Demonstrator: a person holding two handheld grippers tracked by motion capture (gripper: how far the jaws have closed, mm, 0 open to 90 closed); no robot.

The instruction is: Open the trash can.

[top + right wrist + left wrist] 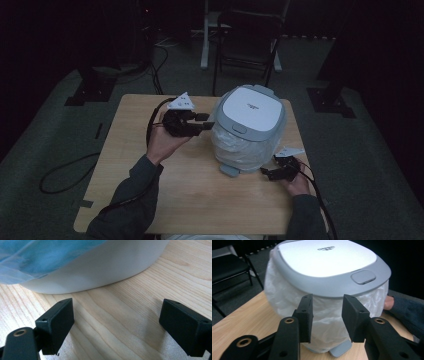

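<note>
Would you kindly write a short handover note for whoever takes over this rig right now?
Left tool: open, nothing between its jaws, pointed at the bag on the bin's side.
Right tool: open wide, low on the table by the bin's base, holding nothing.
Bin: upright mid-table, lid shut, bag hanging over its outside.
Done: neither tool grips anything yet.
Left: probably grip the bag.

Dark grey-blue long sleeves on both forearms. Left hand-held gripper (pixel 205 120): matte black, brass-ringed screw holes, grey three-cornered plate on top, black cable trailing. Right hand-held gripper (pixel 266 172): same black build, blocky pads.
</note>
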